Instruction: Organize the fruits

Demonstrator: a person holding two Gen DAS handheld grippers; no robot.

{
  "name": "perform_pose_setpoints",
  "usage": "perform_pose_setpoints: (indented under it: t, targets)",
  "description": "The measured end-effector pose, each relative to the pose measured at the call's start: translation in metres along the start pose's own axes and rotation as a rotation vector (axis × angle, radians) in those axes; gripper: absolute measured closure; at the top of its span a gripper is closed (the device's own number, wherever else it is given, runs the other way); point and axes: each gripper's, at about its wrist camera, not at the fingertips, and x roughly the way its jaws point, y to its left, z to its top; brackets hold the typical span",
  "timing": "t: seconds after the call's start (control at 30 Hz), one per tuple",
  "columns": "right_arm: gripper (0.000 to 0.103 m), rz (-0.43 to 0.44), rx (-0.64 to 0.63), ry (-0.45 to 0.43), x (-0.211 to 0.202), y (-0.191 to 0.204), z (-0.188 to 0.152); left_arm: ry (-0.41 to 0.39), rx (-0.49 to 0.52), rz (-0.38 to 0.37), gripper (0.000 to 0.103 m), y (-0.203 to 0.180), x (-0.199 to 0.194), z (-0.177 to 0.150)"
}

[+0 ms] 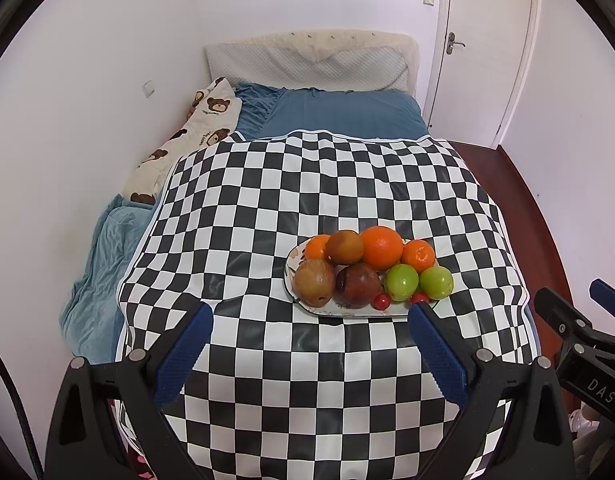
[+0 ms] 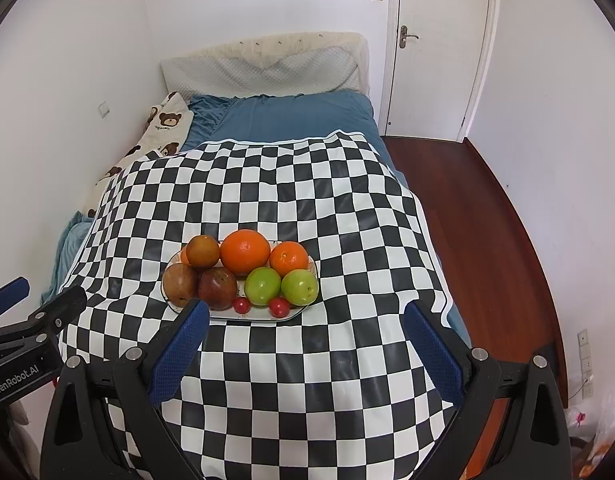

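A white oval plate (image 1: 327,311) (image 2: 251,316) rests on a black-and-white checkered cloth (image 1: 267,200) (image 2: 267,200). It carries a large orange (image 1: 381,248) (image 2: 245,251), smaller oranges (image 1: 417,255) (image 2: 288,258), brown fruits (image 1: 314,282) (image 2: 180,284), two green fruits (image 1: 401,282) (image 2: 262,286) and two small red tomatoes (image 1: 381,301) (image 2: 279,307). My left gripper (image 1: 309,320) hangs open above the cloth, just short of the plate. My right gripper (image 2: 307,320) is open too, its left finger beside the plate's near rim. Neither holds anything.
The cloth lies over a bed with a blue sheet (image 1: 339,114) and a bear-print quilt (image 1: 179,148) against the left wall. A closed white door (image 2: 439,40) and dark wooden floor (image 2: 479,220) are to the right. The other gripper shows at each view's edge.
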Motion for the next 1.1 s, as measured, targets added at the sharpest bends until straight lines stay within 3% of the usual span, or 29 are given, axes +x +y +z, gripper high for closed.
perform_pose_setpoints:
  t: [1.1]
  targets:
    - [0.003, 0.008, -0.004, 0.001, 0.002, 0.002, -0.002, -0.008, 0.004, -0.007, 0.003, 0.001, -0.004, -0.008]
